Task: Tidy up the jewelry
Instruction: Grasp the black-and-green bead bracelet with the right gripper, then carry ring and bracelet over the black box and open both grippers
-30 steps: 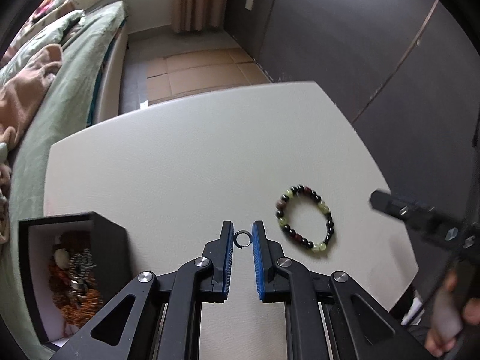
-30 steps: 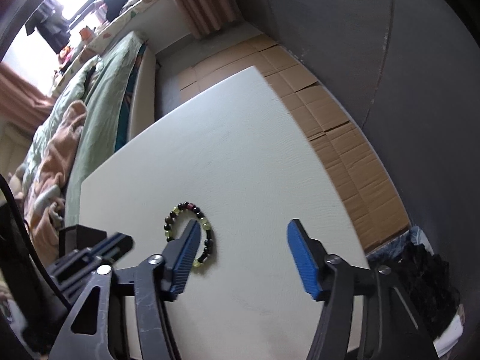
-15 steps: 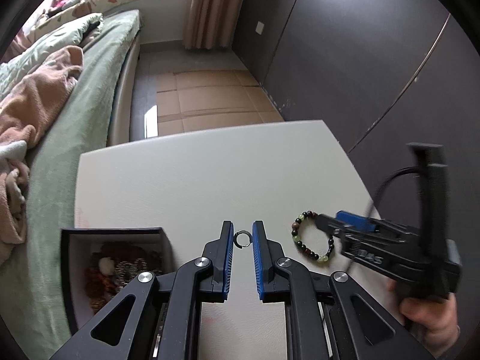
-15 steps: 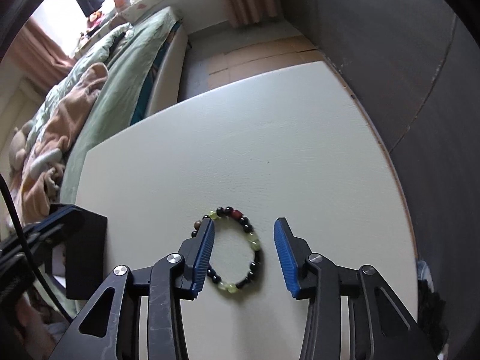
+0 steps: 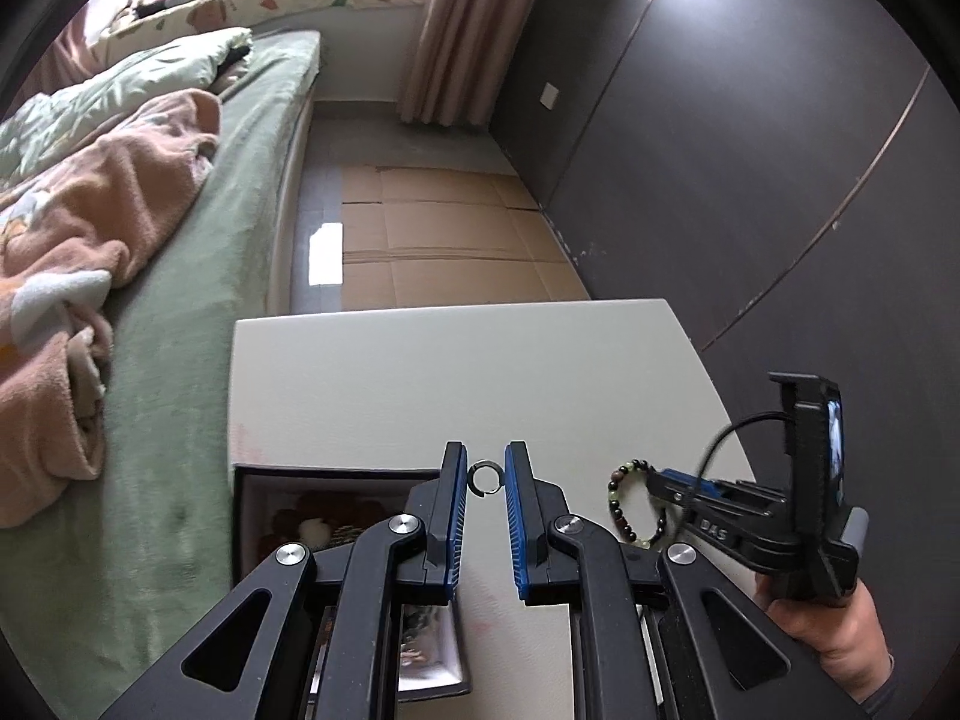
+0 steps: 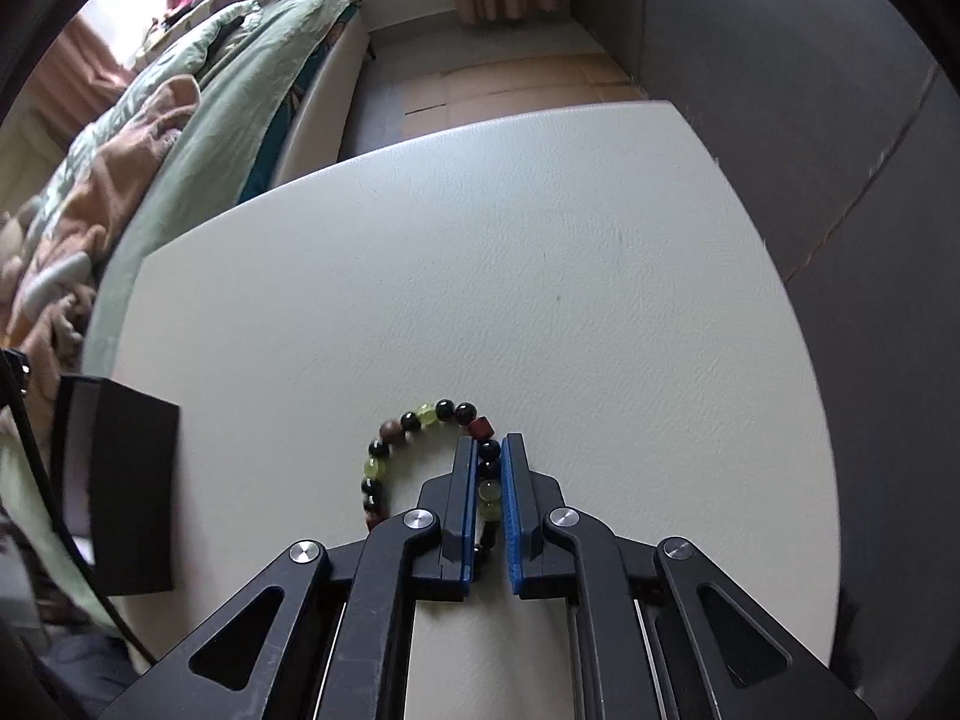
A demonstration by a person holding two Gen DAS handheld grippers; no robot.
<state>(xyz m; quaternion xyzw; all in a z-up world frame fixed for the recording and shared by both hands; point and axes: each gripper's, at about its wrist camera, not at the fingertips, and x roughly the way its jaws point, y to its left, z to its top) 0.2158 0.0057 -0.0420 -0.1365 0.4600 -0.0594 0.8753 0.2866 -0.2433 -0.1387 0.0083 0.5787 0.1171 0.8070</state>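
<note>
Jewelry box at table's left edge already holds pieces — my left gripper pinches 1 ring above it, right gripper just closed on bracelet; both left to drop.

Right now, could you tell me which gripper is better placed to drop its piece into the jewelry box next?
Left. The left gripper holds the ring right beside the open box, while the right gripper has only just closed on the bracelet, farther away.

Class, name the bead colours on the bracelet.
Black, yellow-green and reddish-brown beads on the bracelet, clearest in the right wrist view.
</note>
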